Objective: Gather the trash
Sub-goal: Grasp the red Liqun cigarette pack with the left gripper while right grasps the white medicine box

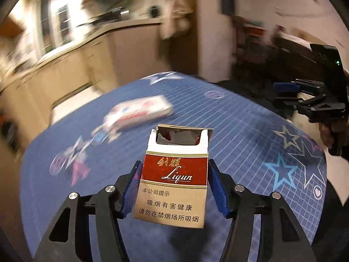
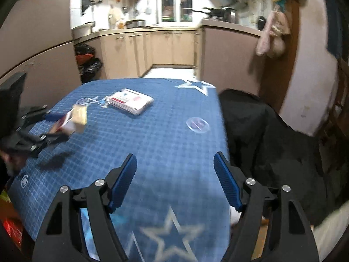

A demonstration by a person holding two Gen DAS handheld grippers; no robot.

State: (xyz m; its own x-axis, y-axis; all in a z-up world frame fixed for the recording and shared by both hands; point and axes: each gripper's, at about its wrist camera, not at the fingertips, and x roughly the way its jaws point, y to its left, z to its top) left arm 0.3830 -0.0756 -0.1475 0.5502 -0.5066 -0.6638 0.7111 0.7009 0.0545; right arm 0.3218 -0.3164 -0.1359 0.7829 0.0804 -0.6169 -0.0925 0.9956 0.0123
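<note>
Left wrist view: the left gripper is raised above the blue star-patterned tablecloth, its blue pads clamping an open red-and-cream "Liqun" cigarette pack upright. The right gripper hovers over the cloth, fingers spread wide, holding nothing. A white plastic-wrapped packet lies beyond the pack.

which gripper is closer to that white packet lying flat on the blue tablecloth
Left, probably. The left gripper, holding the cigarette pack, is just short of the white packet. The right gripper hangs open over the table's near edge, farther back.
</note>
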